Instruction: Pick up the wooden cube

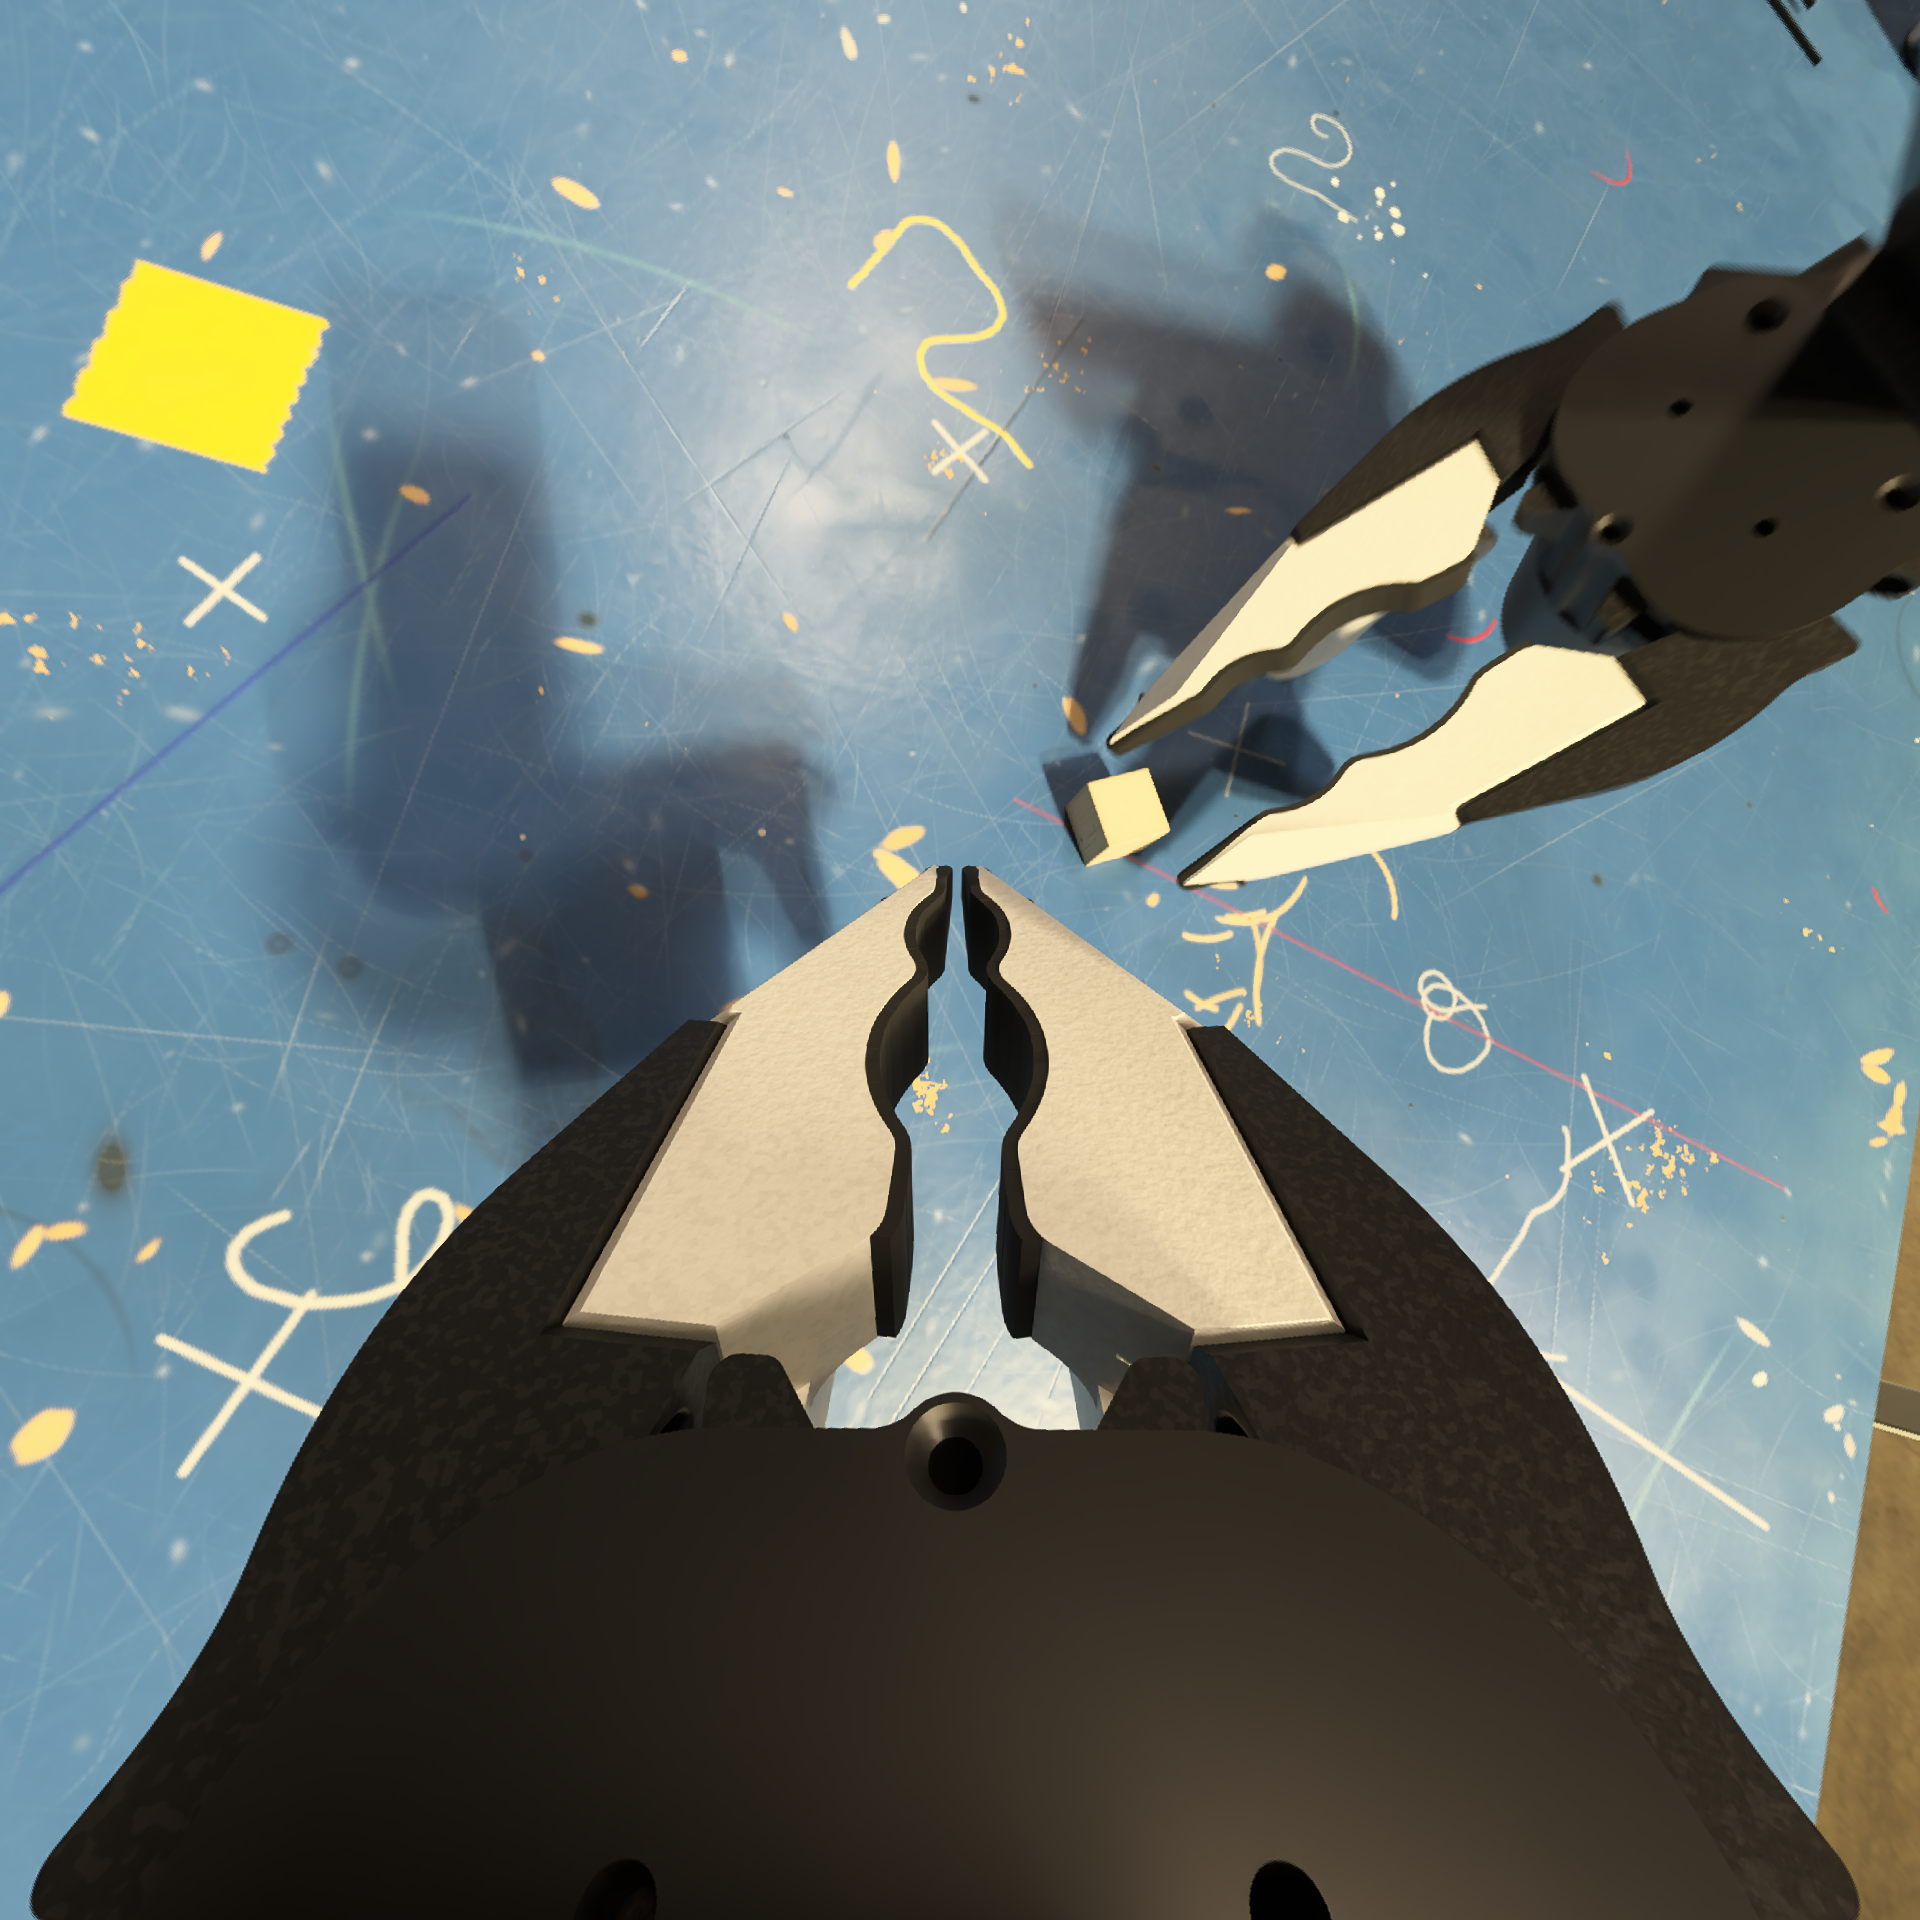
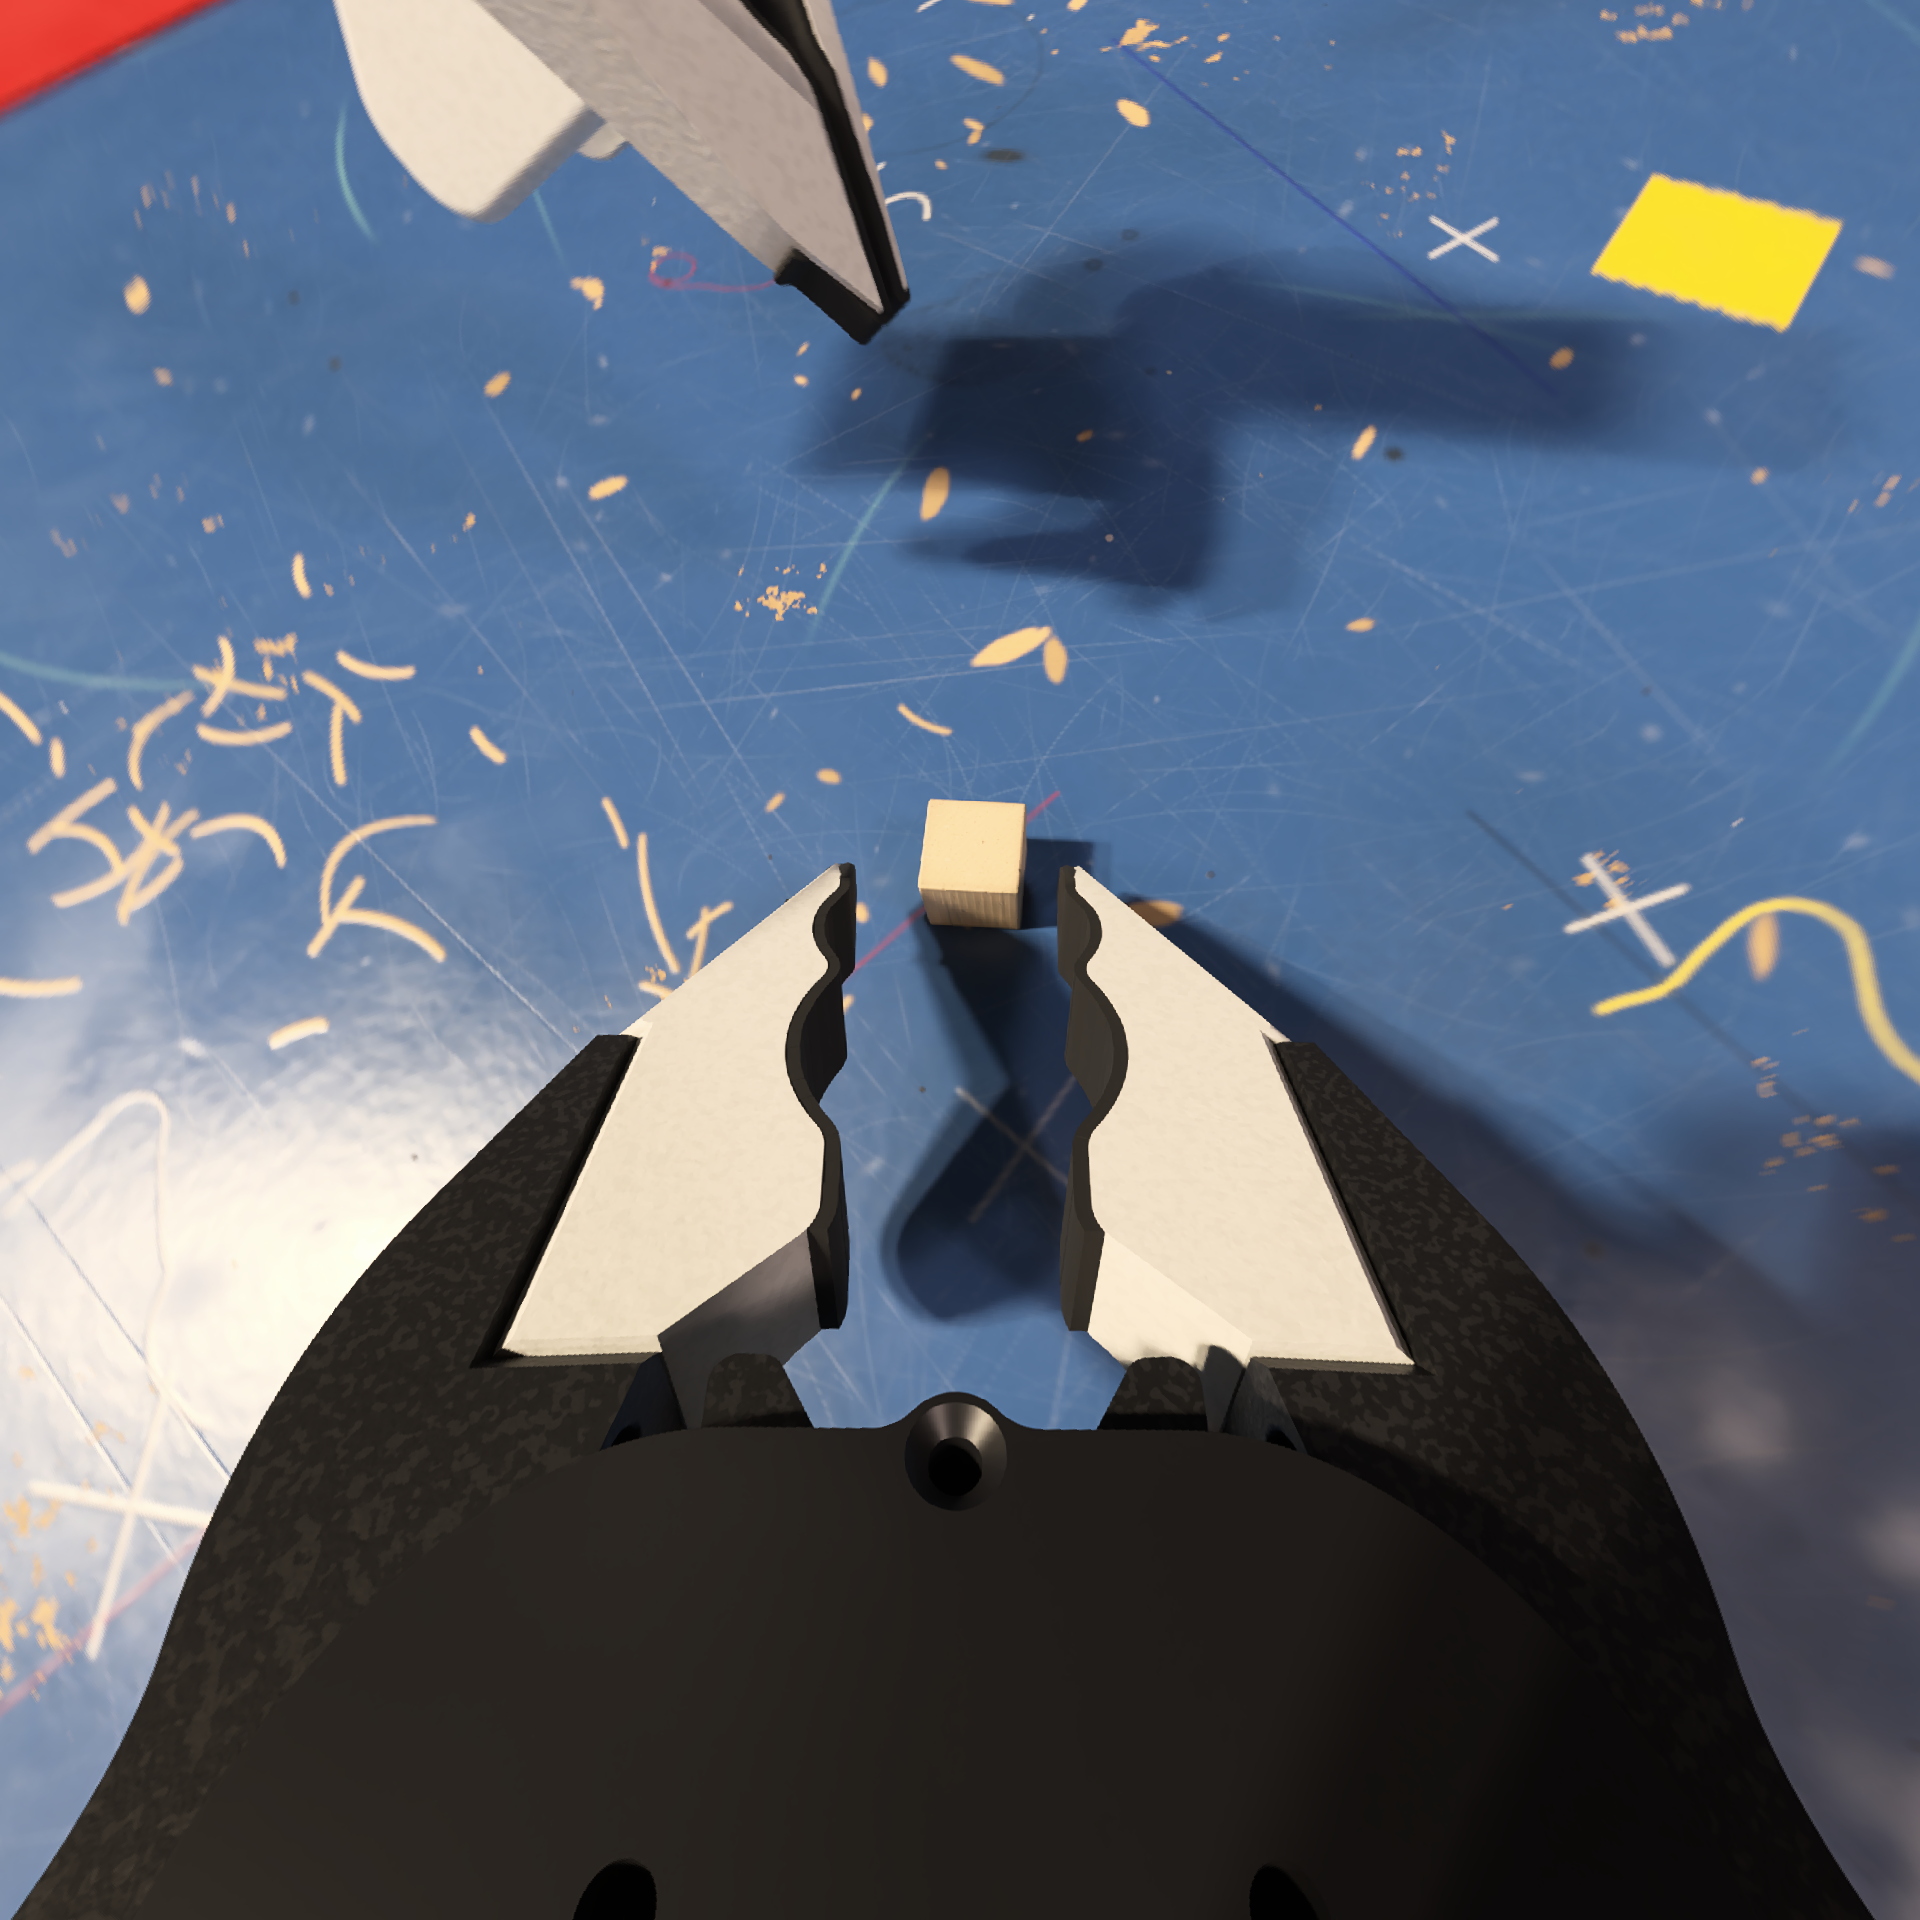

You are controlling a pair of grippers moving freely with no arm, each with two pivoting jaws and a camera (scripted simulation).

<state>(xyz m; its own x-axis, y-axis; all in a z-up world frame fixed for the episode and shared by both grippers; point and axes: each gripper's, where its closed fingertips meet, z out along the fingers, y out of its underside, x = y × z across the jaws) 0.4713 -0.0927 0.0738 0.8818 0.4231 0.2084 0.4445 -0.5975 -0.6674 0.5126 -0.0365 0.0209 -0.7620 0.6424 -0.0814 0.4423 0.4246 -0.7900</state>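
Note:
A small pale wooden cube (image 2: 972, 862) rests on the scratched blue table (image 2: 1351, 727). My right gripper (image 2: 956, 878) is open, its fingertips on either side of the cube's near edge, not touching it. In the left wrist view the cube (image 1: 1117, 816) lies ahead and to the right, in front of the open right gripper (image 1: 1143, 810). My left gripper (image 1: 956, 875) is shut and empty, hovering above the table a short way left of the cube. Its shut tips also show at the top of the right wrist view (image 2: 878, 312).
A flat yellow square patch (image 1: 197, 364) lies on the table far to the left; it also shows in the right wrist view (image 2: 1720, 249). The table's edge and a brown floor strip (image 1: 1870, 1558) are at the right. A red area (image 2: 62, 42) shows at top left.

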